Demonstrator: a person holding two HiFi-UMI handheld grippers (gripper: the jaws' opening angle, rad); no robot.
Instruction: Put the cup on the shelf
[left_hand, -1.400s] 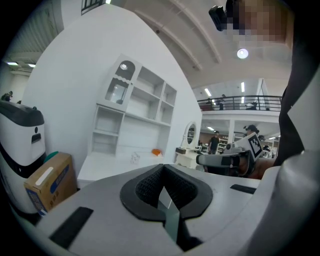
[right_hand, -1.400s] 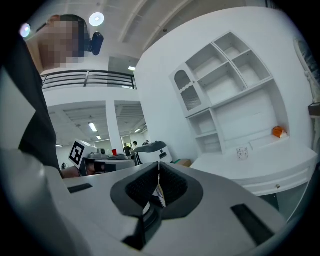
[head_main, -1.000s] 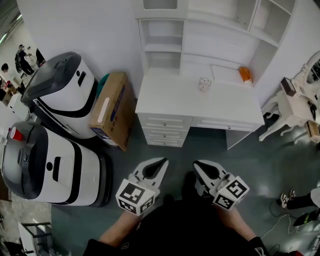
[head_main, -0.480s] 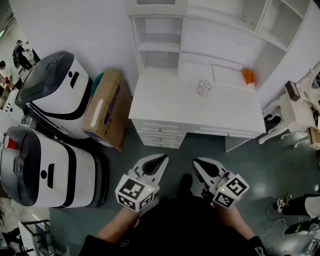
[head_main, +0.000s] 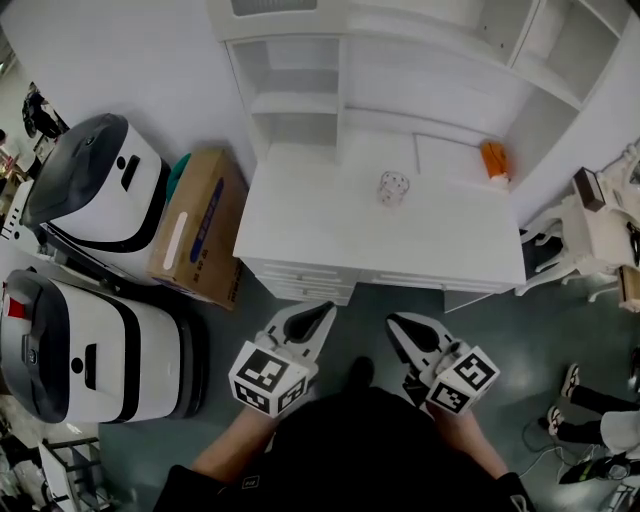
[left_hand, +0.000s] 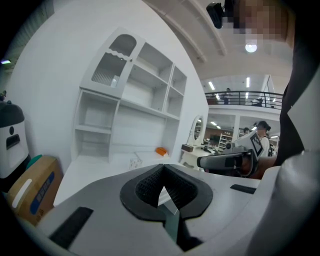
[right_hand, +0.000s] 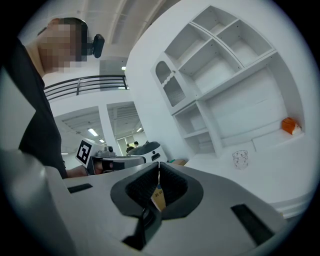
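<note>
A clear cup with small dots (head_main: 392, 187) stands upright on the white desk top (head_main: 330, 225), below the open white shelves (head_main: 300, 95). The same cup (left_hand: 134, 162) shows small in the left gripper view and again as the cup (right_hand: 240, 159) in the right gripper view. My left gripper (head_main: 322, 312) and right gripper (head_main: 395, 325) are held side by side over the floor just short of the desk's drawer front, well apart from the cup. Both are shut with nothing between the jaws, as the left gripper (left_hand: 162, 168) and right gripper (right_hand: 158, 165) show up close.
An orange object (head_main: 494, 160) lies at the back right of the desk. A cardboard box (head_main: 192, 235) leans by the desk's left side, with two large white and grey machines (head_main: 90, 190) beyond it. A white chair (head_main: 600, 225) stands at the right.
Both grippers and the head view have moved toward the desk, so the desk and cup sit larger and lower in the view. The jaws stayed shut.
</note>
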